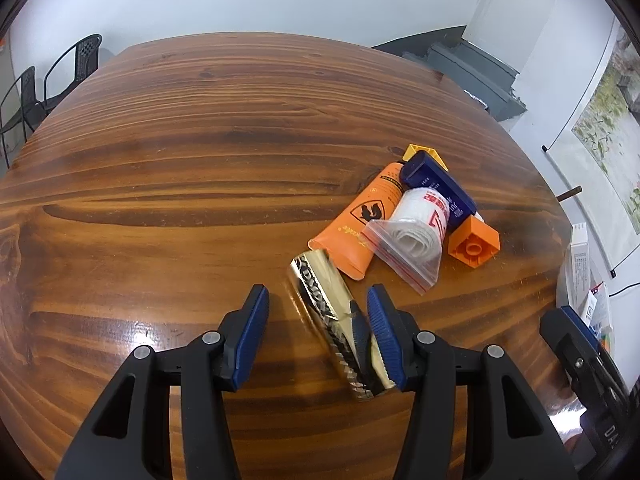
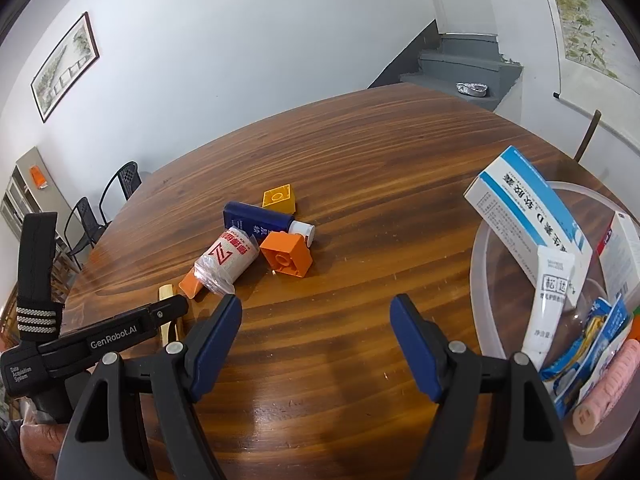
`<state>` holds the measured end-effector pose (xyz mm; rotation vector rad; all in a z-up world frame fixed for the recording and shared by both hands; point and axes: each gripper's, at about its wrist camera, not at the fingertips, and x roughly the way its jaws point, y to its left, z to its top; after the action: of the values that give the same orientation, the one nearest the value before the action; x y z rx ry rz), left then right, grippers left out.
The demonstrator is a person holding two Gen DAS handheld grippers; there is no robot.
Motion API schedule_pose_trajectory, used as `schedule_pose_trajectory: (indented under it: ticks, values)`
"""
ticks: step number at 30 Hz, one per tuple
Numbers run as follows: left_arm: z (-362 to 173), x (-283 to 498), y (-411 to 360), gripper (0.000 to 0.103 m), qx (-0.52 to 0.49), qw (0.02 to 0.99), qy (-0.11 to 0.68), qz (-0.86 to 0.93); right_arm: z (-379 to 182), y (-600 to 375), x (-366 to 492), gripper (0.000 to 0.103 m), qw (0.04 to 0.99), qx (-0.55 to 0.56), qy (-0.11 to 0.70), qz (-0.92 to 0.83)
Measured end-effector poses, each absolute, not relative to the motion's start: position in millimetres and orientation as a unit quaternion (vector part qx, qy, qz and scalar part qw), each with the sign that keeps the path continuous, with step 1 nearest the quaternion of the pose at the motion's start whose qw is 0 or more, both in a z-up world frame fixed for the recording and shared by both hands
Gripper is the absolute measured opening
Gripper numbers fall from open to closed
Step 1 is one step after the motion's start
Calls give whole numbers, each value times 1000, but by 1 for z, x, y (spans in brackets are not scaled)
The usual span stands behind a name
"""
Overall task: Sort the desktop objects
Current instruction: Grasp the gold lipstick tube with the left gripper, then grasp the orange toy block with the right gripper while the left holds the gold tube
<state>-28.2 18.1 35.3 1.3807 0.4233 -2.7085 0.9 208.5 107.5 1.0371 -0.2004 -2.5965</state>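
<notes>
Wood table (image 1: 200,160), white walls, grey stairs (image 2: 460,64); both tongs (image 1: 318,312) (image 2: 316,320) agape.

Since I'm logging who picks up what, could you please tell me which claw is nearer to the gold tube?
Left. The left claw is open right around the gold tube, its right finger touching it. The right claw is open over bare table, apart from it.

From my feed, the wood-grain surface (image 1: 200,128) fills most of both views, glossy with a light glare near the bottom. White walls (image 2: 240,40) stand behind it. Upper left of the right wrist view hangs a framed landscape picture (image 2: 64,66); black mesh chairs (image 1: 48,80) sit at the left edge. Grey steps (image 2: 460,64) rise at upper right, beside a hanging scroll painting (image 1: 604,120).
</notes>
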Motion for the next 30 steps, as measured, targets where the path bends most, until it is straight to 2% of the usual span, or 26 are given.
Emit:
schedule_pose_trajectory:
  ticks: [9, 11, 12, 15, 23, 30]
  values:
    - [34, -22, 35, 55, 443, 35, 75, -893, 106, 204, 1, 80, 171, 365, -62, -913]
    - [34, -22, 37, 48, 441, 30, 64, -895, 106, 202, 1, 80, 174, 366, -58, -913]
    - [35, -22, 37, 35, 440, 30, 61, -896, 105, 201, 1, 80, 175, 367, -57, -912]
    - [34, -23, 31, 27, 439, 32, 68, -895, 104, 198, 1, 80, 177, 368, -52, -911]
    - [42, -20, 23, 26, 424, 23, 82, -901, 100, 196, -1, 80, 178, 373, -49, -909]
    - [48, -19, 14, 25, 417, 26, 101, -903, 100, 170, -12, 77, 187, 374, 5, -908]
